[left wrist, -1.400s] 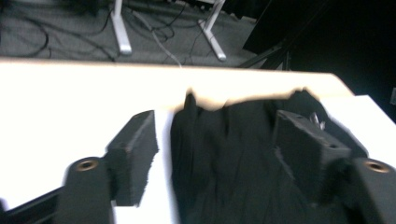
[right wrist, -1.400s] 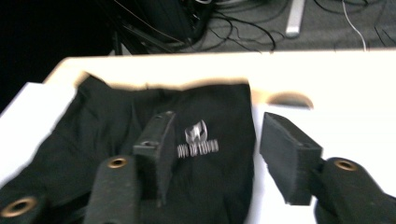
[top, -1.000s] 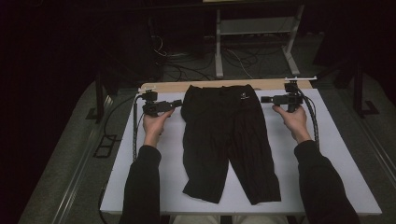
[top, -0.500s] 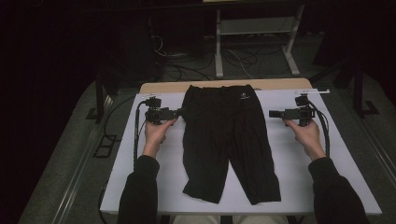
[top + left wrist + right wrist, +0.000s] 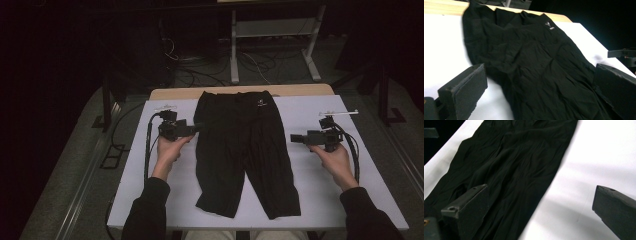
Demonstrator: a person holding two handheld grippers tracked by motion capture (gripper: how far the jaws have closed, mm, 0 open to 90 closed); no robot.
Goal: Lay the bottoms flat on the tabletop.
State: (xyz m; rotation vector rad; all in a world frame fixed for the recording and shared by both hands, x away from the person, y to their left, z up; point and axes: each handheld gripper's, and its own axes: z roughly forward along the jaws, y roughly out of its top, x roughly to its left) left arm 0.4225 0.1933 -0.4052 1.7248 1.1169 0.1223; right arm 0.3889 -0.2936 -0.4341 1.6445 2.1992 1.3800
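Note:
A pair of black trousers [image 5: 245,150] lies flat on the white table [image 5: 150,200], waistband at the far side and legs toward me. My left gripper [image 5: 200,126] sits at the trousers' left edge. In the left gripper view it [image 5: 539,75] stands open, its jaws wide apart over the cloth [image 5: 531,62] and not pinching it. My right gripper [image 5: 292,137] hangs over bare table to the right of the trousers. Its jaws have just been opening, and in the right gripper view it [image 5: 539,192] is open with nothing between them, the trousers [image 5: 506,170] lying to its left.
A wooden strip [image 5: 175,93] runs along the table's far edge. Beyond it, a metal desk frame [image 5: 270,30] and loose cables [image 5: 195,62] lie on the dark floor. Cables trail from both grippers across the table's sides.
Both hands have drawn back toward me from the waistband corners. The right gripper has come away from the trousers onto bare table, while the left has slid down along the left edge.

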